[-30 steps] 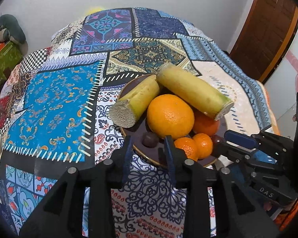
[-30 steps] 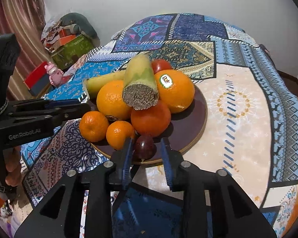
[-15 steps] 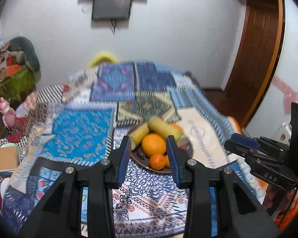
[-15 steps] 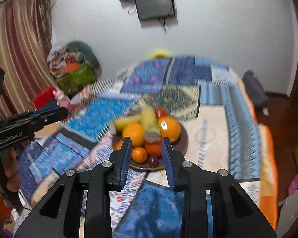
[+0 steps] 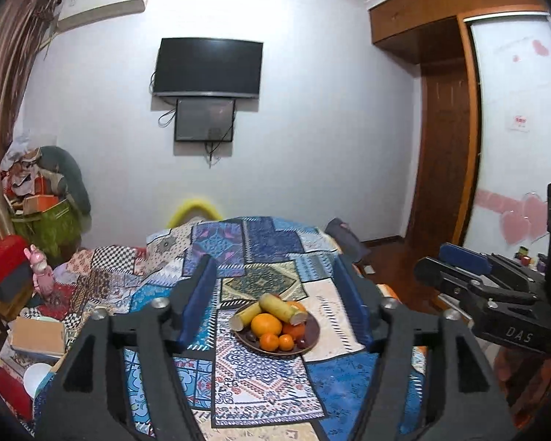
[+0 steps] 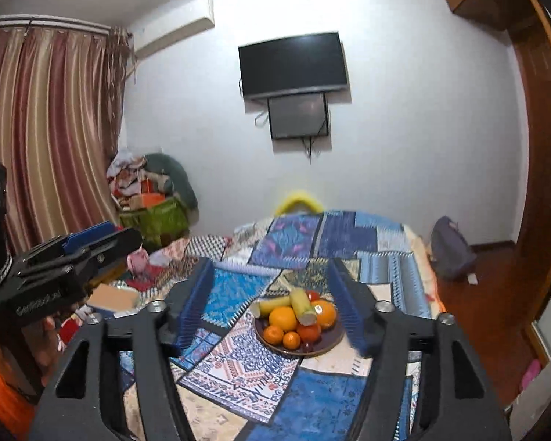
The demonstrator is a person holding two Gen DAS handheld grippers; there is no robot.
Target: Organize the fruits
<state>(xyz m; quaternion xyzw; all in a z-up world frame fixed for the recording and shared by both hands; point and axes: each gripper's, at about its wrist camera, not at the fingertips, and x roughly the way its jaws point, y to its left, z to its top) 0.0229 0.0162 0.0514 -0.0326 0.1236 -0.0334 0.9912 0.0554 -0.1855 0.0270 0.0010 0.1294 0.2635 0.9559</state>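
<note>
Hanging well apart from the fruit plate (image 5: pixel 310 334), left tongs (image 5: pixel 275 297) and right tongs (image 6: pixel 272 301) gape wide, empty.

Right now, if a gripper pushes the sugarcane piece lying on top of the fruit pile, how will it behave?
The sugarcane piece looks stiff and round, so it would likely roll, not bend. It rests across the big orange rather than on the plate, so a nudge may slide it off and shift the fruit beneath.

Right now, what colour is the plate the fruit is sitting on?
Dark brown, with a thin lighter rim; the plate shows best in the right wrist view.
</note>
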